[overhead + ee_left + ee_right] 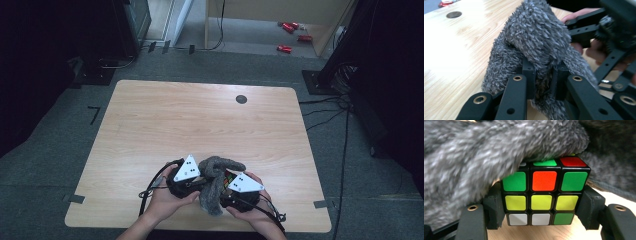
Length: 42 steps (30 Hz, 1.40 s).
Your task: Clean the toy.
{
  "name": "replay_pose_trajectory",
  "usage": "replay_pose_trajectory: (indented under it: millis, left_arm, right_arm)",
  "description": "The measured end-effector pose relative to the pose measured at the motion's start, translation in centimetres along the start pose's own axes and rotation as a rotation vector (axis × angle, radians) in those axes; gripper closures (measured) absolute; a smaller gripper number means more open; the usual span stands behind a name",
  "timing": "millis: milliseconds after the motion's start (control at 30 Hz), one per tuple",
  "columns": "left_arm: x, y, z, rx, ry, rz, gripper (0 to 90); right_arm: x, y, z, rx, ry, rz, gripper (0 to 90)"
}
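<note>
Near the front edge of the wooden table (pixel 150 125), right by the person's hands, sits a fluffy grey cloth (pixel 214 181) and a puzzle cube (pixel 229 180). From the high view the cloth looks like a fat, curled bundle, with one thick fold arching over the top and the rest hanging down toward the table edge. Its hair is long and shaggy, dark grey with lighter tips. In the left gripper view the cloth (pixel 536 45) stands up like a soft hill, and the fur pokes out in little spikes.

The left gripper (pixel 186 176) is clenched tight on the cloth. Its two black jaws pinch a bunch of fur between them, and fur spills out on both sides.

The right gripper (pixel 240 190) is grasping the puzzle cube (pixel 541 195). Its jaws press on the left and right sides of the cube. The cube has black edges and bright squares. The face toward the camera shows green, orange, green on top, three yellow in the middle, and white, white, green at the bottom. The cloth (pixel 486 152) lies over the cube's top left corner and touches it.

A small dark round hole (pixel 241 99) sits far back on the table.
</note>
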<state>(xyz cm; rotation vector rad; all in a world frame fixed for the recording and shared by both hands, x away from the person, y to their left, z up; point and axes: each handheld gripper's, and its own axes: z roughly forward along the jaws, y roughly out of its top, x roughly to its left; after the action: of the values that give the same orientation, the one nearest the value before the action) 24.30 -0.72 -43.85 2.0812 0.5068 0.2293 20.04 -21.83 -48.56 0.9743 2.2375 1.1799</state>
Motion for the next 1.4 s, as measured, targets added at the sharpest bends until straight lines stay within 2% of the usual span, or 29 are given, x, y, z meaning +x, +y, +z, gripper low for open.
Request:
replay_pose_trajectory:
  millis: [67, 100, 133, 200, 233, 333, 367, 400, 433, 467, 500, 600, 633, 667, 700, 800, 833, 867, 900, 933, 967, 1000, 1033, 1067, 1100, 1200, 1267, 1300, 1400]
  left_arm:
    - [0.8, -0.3, 0.0, 0.013, 0.034, -0.03, 79.0]
    - [1.2, -0.4, -0.2, 0.009, 0.034, -0.051, 79.0]
    - [1.2, -0.4, -0.2, 0.009, 0.034, -0.051, 79.1]
    - [0.7, -0.2, -0.2, -0.006, 0.021, -0.032, 79.0]
    - [-0.3, 0.1, 0.1, -0.005, 0.015, 0.012, 78.8]
    - [-0.8, 0.2, 0.5, 0.007, 0.024, 0.028, 78.5]
    - [-0.2, -0.1, 0.7, 0.017, 0.02, -0.001, 78.4]
    - [-0.2, -0.1, 0.7, 0.017, 0.02, -0.001, 78.4]
    - [0.6, -0.5, 0.7, 0.029, 0.055, -0.028, 78.5]
    - [0.6, -0.5, 0.7, 0.029, 0.055, -0.028, 78.5]
    - [1.1, -0.7, 0.5, 0.029, 0.062, -0.052, 78.6]
    - [0.7, -0.6, 0.3, 0.009, 0.048, -0.047, 78.6]
    - [0.0, -0.2, 0.1, -0.012, 0.006, -0.029, 78.5]
    - [-0.4, 0.1, 0.2, -0.019, -0.009, -0.013, 78.3]
    - [-0.8, 0.2, 0.3, -0.017, -0.006, 0.005, 78.2]
    - [-0.6, 0.1, 0.4, -0.006, 0.002, 0.001, 78.1]
    - [0.3, -0.3, 0.5, 0.009, 0.023, -0.031, 78.1]
    - [0.3, -0.3, 0.5, 0.009, 0.023, -0.031, 78.2]
    - [1.2, -0.8, 0.4, 0.016, 0.037, -0.069, 78.2]
    - [1.2, -0.8, 0.4, 0.016, 0.037, -0.069, 78.3]
    - [1.4, -0.9, 0.2, 0.003, 0.023, -0.092, 78.3]
    - [1.4, -0.9, 0.2, 0.003, 0.023, -0.092, 78.2]
    - [0.8, -0.4, 0.0, -0.023, -0.018, -0.079, 78.2]
    - [0.8, -0.4, 0.0, -0.023, -0.018, -0.079, 78.1]
    - [-0.2, 0.1, 0.2, -0.023, -0.029, -0.032, 78.0]
    - [-0.5, 0.2, 0.4, -0.008, -0.008, -0.015, 78.0]
    - [0.3, -0.3, 0.5, 0.002, 0.012, -0.046, 78.1]
    - [1.2, -0.7, 0.4, 0.009, 0.03, -0.086, 78.3]
    - [1.4, -0.8, 0.1, -0.001, 0.019, -0.104, 78.3]
  right_arm:
    - [0.0, 0.0, -0.2, -0.003, -0.004, 0.003, 34.6]
    - [-0.1, 0.0, -0.2, -0.006, -0.005, 0.003, 34.6]
    - [-0.1, 0.0, -0.2, -0.006, -0.005, 0.003, 34.6]
    - [-0.1, 0.0, -0.2, -0.011, 0.002, 0.012, 34.6]
    - [-0.1, 0.1, 0.0, -0.01, 0.005, 0.013, 34.6]
    - [-0.1, 0.0, 0.1, 0.004, -0.003, 0.005, 34.6]
    - [-0.1, -0.1, 0.2, 0.019, -0.009, 0.008, 34.6]
    - [-0.1, -0.1, 0.2, 0.019, -0.009, 0.008, 34.6]
    - [-0.1, -0.2, 0.2, 0.017, -0.008, 0.007, 34.6]
    - [-0.1, -0.2, 0.2, 0.017, -0.008, 0.007, 34.6]
    - [0.0, -0.1, 0.2, 0.015, -0.008, 0.004, 34.6]
    - [0.0, -0.1, 0.1, 0.009, -0.001, 0.005, 34.6]
    - [0.1, 0.1, 0.1, 0.001, 0.003, 0.01, 34.6]
    - [0.1, 0.1, 0.1, -0.001, 0.005, 0.008, 34.6]
    - [0.1, 0.1, 0.1, -0.002, 0.005, 0.011, 34.6]
    - [0.0, 0.0, 0.1, 0.001, -0.003, 0.007, 34.6]
    - [0.0, -0.1, 0.1, 0.01, -0.012, 0.004, 34.6]
    - [0.0, -0.1, 0.1, 0.01, -0.012, 0.004, 34.6]
    - [0.0, -0.1, 0.0, 0.01, -0.012, 0.001, 34.6]
    - [0.0, -0.1, 0.0, 0.01, -0.012, 0.001, 34.6]
    - [-0.1, -0.1, 0.0, -0.001, -0.008, 0.004, 34.6]
    - [-0.1, -0.1, 0.0, -0.001, -0.008, 0.004, 34.6]
    - [-0.1, 0.0, 0.0, -0.01, 0.0, 0.013, 34.6]
    - [-0.1, 0.0, 0.0, -0.01, 0.0, 0.013, 34.6]
    - [-0.1, 0.1, 0.0, -0.013, 0.002, 0.019, 34.6]
    - [0.0, 0.0, 0.1, -0.005, -0.003, 0.015, 34.6]
    - [-0.1, -0.1, 0.0, 0.001, -0.011, 0.009, 34.6]
    - [-0.1, -0.1, -0.1, 0.0, -0.017, 0.006, 34.6]
    - [-0.1, -0.1, -0.2, -0.01, -0.01, 0.011, 34.6]
